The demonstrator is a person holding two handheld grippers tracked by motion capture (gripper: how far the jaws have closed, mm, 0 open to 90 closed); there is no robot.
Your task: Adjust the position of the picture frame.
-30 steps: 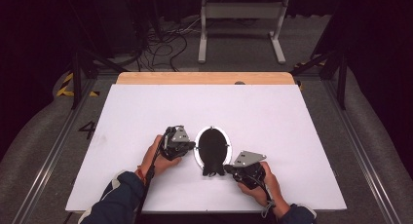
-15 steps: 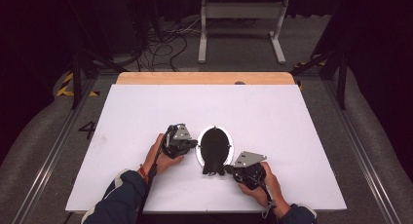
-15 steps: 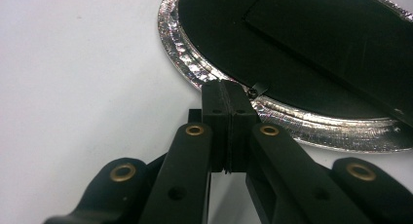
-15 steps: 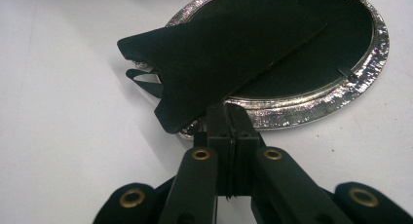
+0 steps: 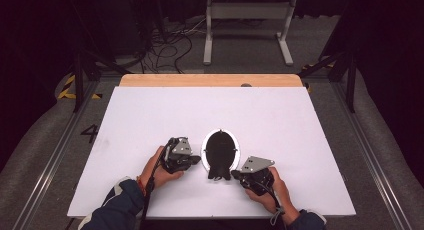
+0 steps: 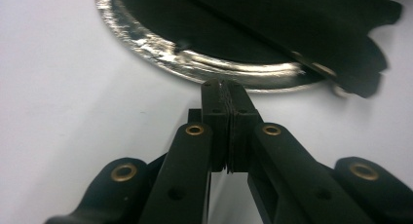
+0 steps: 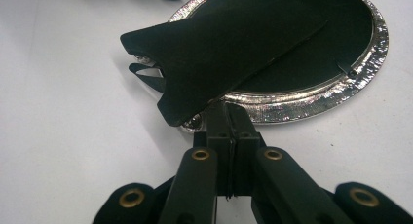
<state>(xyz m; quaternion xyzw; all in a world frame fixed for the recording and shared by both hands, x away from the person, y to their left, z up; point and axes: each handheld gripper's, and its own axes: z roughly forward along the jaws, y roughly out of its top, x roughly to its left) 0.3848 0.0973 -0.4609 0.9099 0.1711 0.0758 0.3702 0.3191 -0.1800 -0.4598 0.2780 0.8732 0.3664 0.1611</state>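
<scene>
From the high view, an oval silver-rimmed frame with a black back (image 5: 220, 149) is seen flat on the white table (image 5: 150, 115), between the left gripper (image 5: 194, 161) and the right gripper (image 5: 235, 175). The rim's crinkled, shiny surface (image 6: 195, 63) is made out from the gripper views, as is a black flap-like stand (image 7: 219, 53) lifted off the back. Just ahead of the left gripper (image 6: 225, 85), the rim lies close, nothing being held between its shut jaws. The right gripper (image 7: 226, 107) is likewise shut, its tips right at the rim under the stand's edge; whether the rim is pinched cannot be told. The frame's far edge is cut off in both gripper views.
</scene>
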